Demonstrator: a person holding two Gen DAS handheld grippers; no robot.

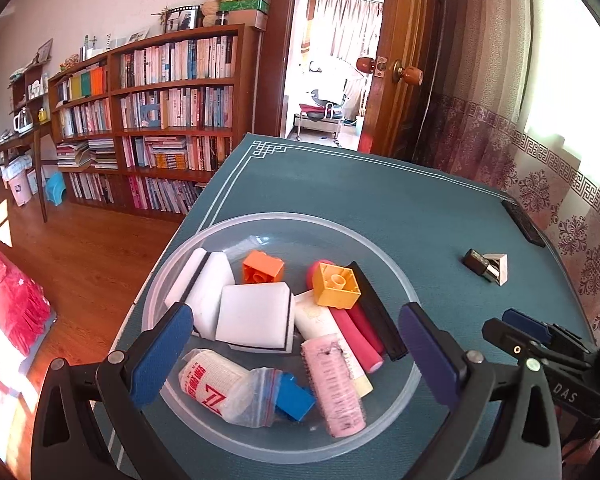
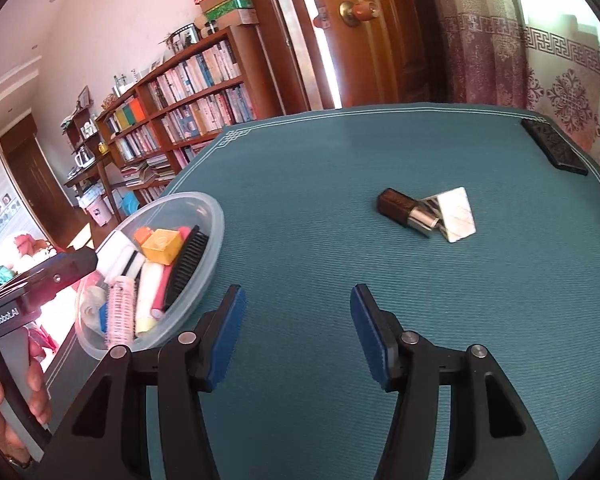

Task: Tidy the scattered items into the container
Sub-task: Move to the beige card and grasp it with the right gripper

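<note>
Right gripper [image 2: 296, 332]: blue-padded fingers [image 2: 229, 336] spread wide, nothing between them, held above bare teal table mat [image 2: 308, 184]. Left gripper [image 1: 296, 354]: also spread, empty, poised over the clear plastic bowl [image 1: 400, 280].

Bowl sits near the table's left edge and already holds white sponges [image 1: 254, 316], orange [image 1: 262, 267], yellow [image 1: 337, 284] and blue bricks, a pink hair roller [image 1: 336, 386], a black comb [image 1: 376, 312], a tube and a bagged bandage roll.

Remaining loose items: a dark lipstick-like tube [image 2: 406, 210] with a metal end, touching a small white triangular block [image 2: 456, 214], ahead and to the right of the right gripper, well apart from the bowl. A flat black object [image 2: 554, 148] lies at the far right edge; unclear whether it belongs to the task.

Handling judgement: tube looks light, rigid, smooth, likely to roll or slip. Grip across the dark squarish cap, pads on its flat sides. Block probably light and stiff; its sloped faces may squirt out, so pinch the parallel end faces.
</note>
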